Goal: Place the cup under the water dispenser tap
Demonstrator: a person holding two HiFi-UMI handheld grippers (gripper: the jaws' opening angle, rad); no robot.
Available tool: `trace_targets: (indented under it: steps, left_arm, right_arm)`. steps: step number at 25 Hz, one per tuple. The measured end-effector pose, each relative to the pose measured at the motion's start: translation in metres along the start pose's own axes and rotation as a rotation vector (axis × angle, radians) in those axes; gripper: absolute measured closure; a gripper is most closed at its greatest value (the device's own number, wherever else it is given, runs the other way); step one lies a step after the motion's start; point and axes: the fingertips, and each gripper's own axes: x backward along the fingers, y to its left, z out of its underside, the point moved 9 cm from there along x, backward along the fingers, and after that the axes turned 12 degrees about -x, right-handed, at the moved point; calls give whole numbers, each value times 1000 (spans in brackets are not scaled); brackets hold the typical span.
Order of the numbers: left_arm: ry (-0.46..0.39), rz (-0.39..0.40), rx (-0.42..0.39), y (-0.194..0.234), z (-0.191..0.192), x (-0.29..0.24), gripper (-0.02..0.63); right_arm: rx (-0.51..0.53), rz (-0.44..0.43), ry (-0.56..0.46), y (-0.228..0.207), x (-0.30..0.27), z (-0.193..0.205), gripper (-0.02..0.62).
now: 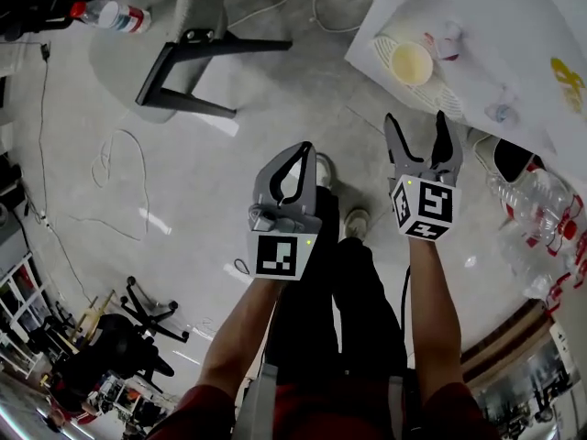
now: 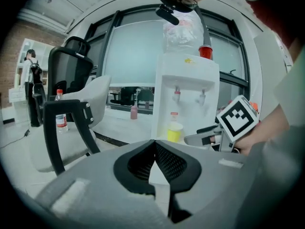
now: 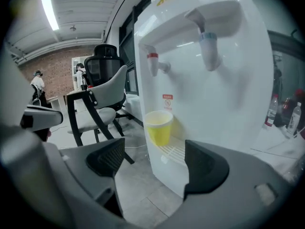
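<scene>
Holds right gripper (image 1: 416, 123) fingers wide, clear of cup (image 3: 158, 127) on dispenser (image 3: 224, 89) tray (image 3: 174, 151). Holds left gripper (image 1: 304, 148) fingers pressed together, empty.

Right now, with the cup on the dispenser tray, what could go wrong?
1. The cup stands near one end of the tray; a knock could tip it off.
2. The open right gripper points toward it; a stray sweep might hit it.
3. It looks roughly under the red tap, but water could miss.
</scene>
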Motion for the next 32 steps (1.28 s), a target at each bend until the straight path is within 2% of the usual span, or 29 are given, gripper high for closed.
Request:
trace_targets:
  steps: [2, 6, 12, 15, 20, 23, 26, 32]
  left_arm:
    - [-3, -15, 39, -3, -10, 12, 609]
    - [10, -35, 60, -10, -35, 39, 609]
    - [32, -71, 28, -26, -76, 92, 609]
    - [20, -97, 47, -32, -109, 118, 609]
    - [-62, -130, 22, -45, -171, 154, 609]
    - [-134, -146, 29, -47, -206, 163, 609]
    - [-158, -161, 18, -57, -238, 195, 609]
    - [-269, -195, -83, -66, -289, 240, 609]
  right_arm:
    - [0, -13, 8, 6, 20, 0, 213]
    - [0, -44, 25, 18, 65, -9, 213]
    - [32, -113, 32, 38, 145, -40, 215]
    - [55, -148, 26, 49, 183, -62, 220]
    - [98, -202, -44, 60, 239, -112, 223]
    - [159, -234, -110, 61, 257, -147, 229]
    - [185, -246, -142, 64, 297, -171, 229]
    - [238, -216, -313, 72, 360, -220, 229]
